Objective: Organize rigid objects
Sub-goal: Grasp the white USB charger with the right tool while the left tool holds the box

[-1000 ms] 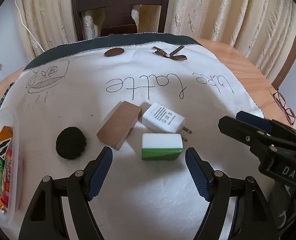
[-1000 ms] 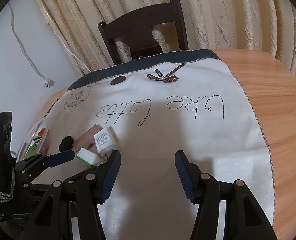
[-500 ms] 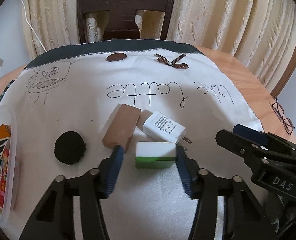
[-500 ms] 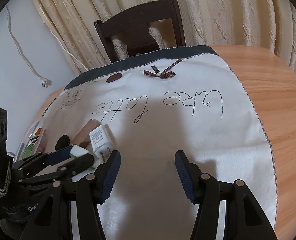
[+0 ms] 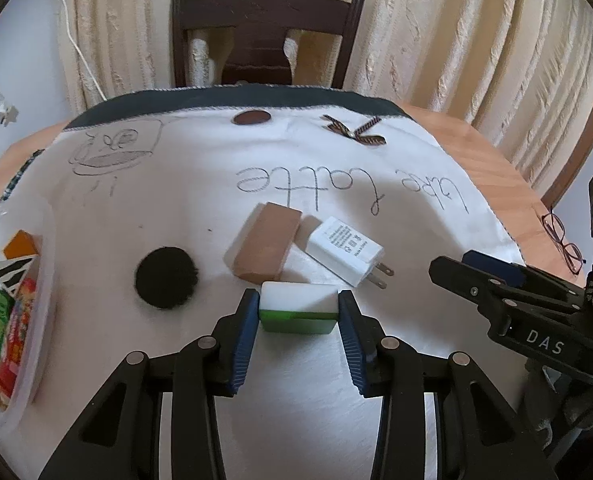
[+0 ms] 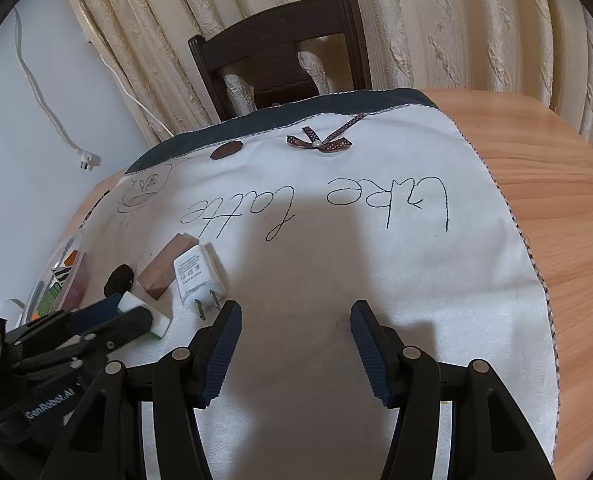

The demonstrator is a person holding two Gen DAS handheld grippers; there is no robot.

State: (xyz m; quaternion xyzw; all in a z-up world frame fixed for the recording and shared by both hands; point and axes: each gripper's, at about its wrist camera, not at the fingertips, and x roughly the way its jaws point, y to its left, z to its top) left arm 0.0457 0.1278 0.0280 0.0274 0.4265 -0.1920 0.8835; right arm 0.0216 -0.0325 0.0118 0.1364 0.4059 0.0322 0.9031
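A white and green block [image 5: 296,318] lies on the white cloth [image 5: 176,208], and my left gripper [image 5: 298,305] is shut on its two ends. Just behind it lie a brown wooden block [image 5: 266,246] and a white plug charger [image 5: 342,250]. A black round pad [image 5: 166,278] sits to the left. My right gripper [image 6: 296,320] is open over bare cloth with nothing between its fingers, to the right of the charger [image 6: 198,276]. In the right wrist view the left gripper [image 6: 112,316] partly hides the block [image 6: 159,325].
A clear plastic container [image 5: 44,280] with several colourful items stands at the cloth's left edge. Glasses [image 5: 562,240] lie on the wooden table [image 6: 556,208] at the right. A dark chair [image 5: 264,36] and curtains stand behind the table.
My left gripper moved forward around the white and green block and closed from wide open onto its ends. The right gripper stayed open and shifted slightly.
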